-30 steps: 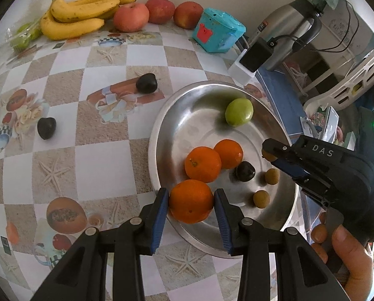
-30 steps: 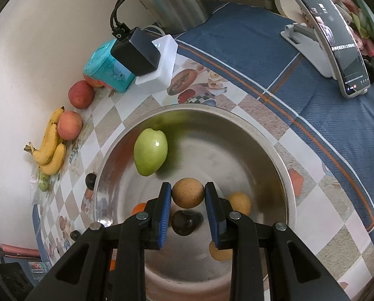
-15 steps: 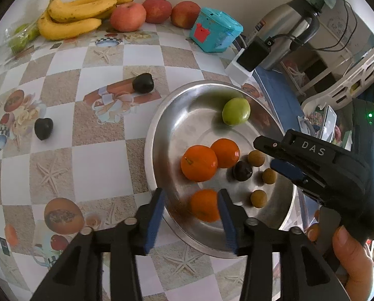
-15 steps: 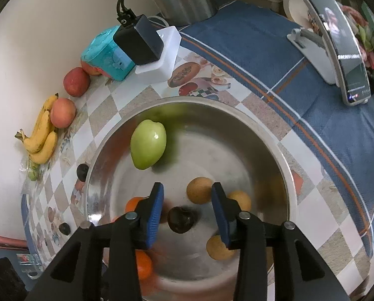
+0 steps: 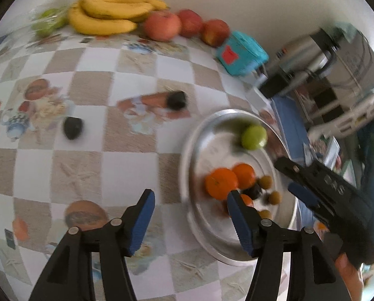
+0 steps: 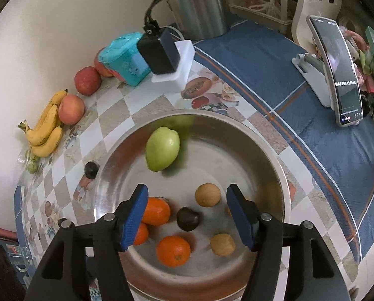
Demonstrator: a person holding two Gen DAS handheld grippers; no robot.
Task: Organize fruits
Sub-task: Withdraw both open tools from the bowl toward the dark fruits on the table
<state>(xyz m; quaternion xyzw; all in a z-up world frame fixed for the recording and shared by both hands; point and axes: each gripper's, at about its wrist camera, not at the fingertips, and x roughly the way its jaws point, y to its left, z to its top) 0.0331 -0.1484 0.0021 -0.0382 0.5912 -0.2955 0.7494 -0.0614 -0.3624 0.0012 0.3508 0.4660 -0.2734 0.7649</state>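
Both drops are done, and each gripper's fingers have just been opening. Your left gripper (image 5: pixel 189 215) stands spread with nothing between the pads; your right gripper (image 6: pixel 187 215) is spread too, clear above the fruit.

Fruit in the steel bowl (image 6: pixel 269 155): green fruit (image 6: pixel 163 149) at 11 o'clock, three oranges (image 6: pixel 173 250) from 6 to 8 o'clock, a dark fruit (image 6: pixel 188 218) near centre, and small brown fruits (image 6: pixel 208 195) on the 3 to 5 o'clock side.

Still out on the bench (image 5: pixel 126 165), in the left wrist view: one dark fruit (image 5: pixel 72 128) at 9 o'clock, another (image 5: pixel 176 99) at 12 o'clock. Bananas (image 5: pixel 109 15) and red apples (image 5: pixel 161 26) line the wall at 11 to 12 o'clock.

Step in hand, as I judge it: fetch a loose dark fruit with your left.
- Keep the fingers wide until they straddle it.
- Come down from above; it is round and may roll off a one-sided nudge.
- Close gently; it looks soft.

Room and edges:
- The checkered cloth between bowl and wall is open, so travel there.
- Your right gripper hangs over the bowl's 3 o'clock rim; lift it clear so the two don't meet.
- Beyond the bowl at 12 to 1 o'clock sit a teal box (image 6: pixel 124 57), charger block (image 6: pixel 159 51) and kettle (image 6: pixel 199 7).
- The phone on its stand (image 6: pixel 342 75) at 2 o'clock is tippable.
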